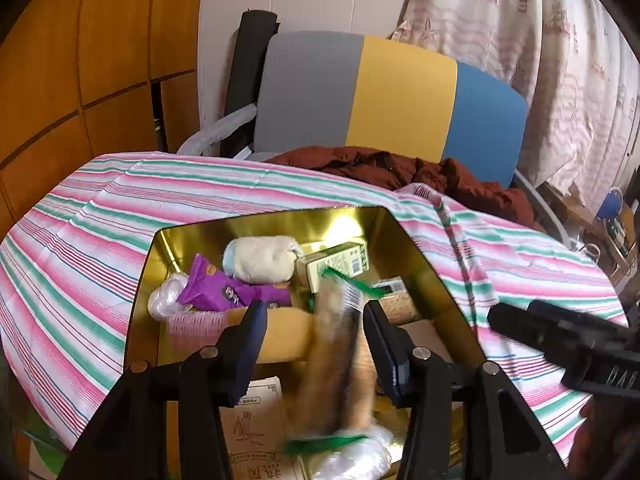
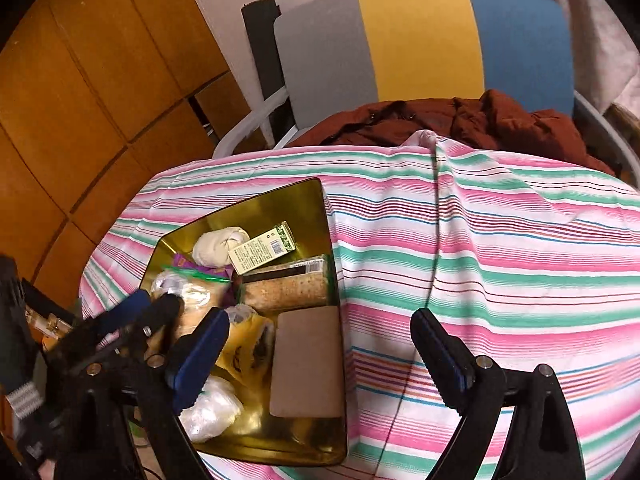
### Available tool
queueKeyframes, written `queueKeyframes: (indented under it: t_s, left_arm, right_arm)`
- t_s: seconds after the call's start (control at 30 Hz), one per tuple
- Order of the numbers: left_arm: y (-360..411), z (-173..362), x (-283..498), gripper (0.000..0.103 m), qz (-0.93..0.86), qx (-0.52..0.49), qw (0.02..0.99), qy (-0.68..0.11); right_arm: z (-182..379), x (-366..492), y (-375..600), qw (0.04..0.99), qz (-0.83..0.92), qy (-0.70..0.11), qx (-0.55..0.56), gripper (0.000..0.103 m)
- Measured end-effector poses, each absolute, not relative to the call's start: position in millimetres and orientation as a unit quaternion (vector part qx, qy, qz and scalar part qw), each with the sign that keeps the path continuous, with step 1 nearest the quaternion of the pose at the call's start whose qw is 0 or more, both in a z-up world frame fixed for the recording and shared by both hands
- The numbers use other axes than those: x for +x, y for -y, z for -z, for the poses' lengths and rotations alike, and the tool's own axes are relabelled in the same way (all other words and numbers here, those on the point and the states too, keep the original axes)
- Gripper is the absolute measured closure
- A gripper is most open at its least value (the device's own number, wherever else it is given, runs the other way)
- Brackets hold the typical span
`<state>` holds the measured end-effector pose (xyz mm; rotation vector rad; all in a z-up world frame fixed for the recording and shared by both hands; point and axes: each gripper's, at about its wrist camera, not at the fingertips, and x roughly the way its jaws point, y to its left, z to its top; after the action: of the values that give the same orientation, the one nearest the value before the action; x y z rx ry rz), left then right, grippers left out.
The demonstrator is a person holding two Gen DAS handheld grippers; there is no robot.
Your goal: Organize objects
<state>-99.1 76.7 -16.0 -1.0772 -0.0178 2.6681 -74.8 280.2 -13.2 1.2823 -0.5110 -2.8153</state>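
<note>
Left tongs (image 1: 314, 312): parted a moderate way above the gold tray; a blurred packet of biscuits sits between the fingers, and whether the pads press it cannot be told.
Packet of biscuits (image 1: 334, 356): long, clear wrap with green ends, upright-slanted between the left tongs, over the tray's near part.
Right tongs (image 2: 320, 332): spread wide, holding nothing; left finger (image 2: 200, 354) over the tray's near edge, right finger (image 2: 438, 354) over the striped cloth.
Gold tray (image 2: 316, 200): shiny, on the striped cloth toward its left side; it holds the sorted things.
Far end of tray: a rolled cream towel (image 1: 260, 258), a green-and-white box (image 1: 336, 264) just beside it, a purple packet (image 1: 218, 286) in front.
Right side of tray: a cracker pack (image 2: 286, 286) and a flat brown box (image 2: 308, 362).
Near end of tray: a clear plastic bag (image 2: 210, 412).
Striped cloth (image 2: 500, 248): pink, green and white, covering the bench.
Behind: a dark red jacket (image 2: 480, 120) on a chair (image 2: 420, 36) with a grey, yellow and blue back.
</note>
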Motion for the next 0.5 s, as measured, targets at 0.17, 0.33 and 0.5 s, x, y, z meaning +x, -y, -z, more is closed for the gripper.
queueKeyframes:
  t_s: [0.17, 0.33, 0.5]
  left_arm:
    - [-78.0, 7.7, -90.1, 0.044, -0.924, -0.359, 0.134, -0.001]
    - [-75.1, 0.7, -79.6, 0.044, -0.925, -0.355, 0.137, 0.002]
    - [-69.7, -1.0, -69.9, 0.041, -0.927, -0.351, 0.132, 0.002]
  right_arm:
    - [15.1, -66.9, -276.7, 0.002, 0.9, 0.159, 0.406, 0.01]
    - [17.6, -59.1, -268.6, 0.001, 0.902, 0.147, 0.405, 0.01]
    - [18.7, -52.0, -263.4, -0.007, 0.905, 0.138, 0.402, 0.01]
